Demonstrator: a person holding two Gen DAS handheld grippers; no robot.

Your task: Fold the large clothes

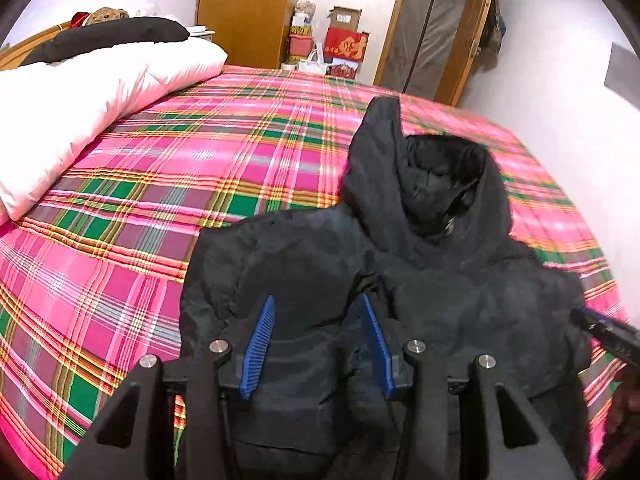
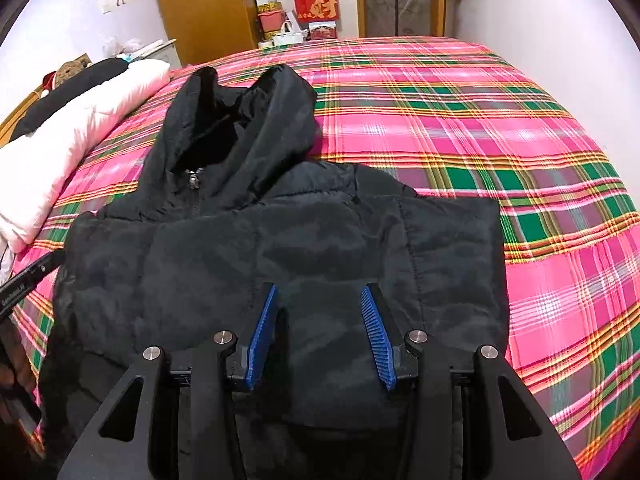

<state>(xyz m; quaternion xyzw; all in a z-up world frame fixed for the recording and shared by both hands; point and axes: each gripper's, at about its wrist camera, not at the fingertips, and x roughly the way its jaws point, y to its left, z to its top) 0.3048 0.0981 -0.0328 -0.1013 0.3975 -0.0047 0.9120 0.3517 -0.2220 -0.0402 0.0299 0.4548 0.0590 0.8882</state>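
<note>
We hold the left gripper spread wide above the black jacket, nothing pinched. Our right gripper is equally spread over the same jacket, which lies on the plaid bed directly beneath both. Its hood lies ahead of us, the white quilt farther left.
</note>
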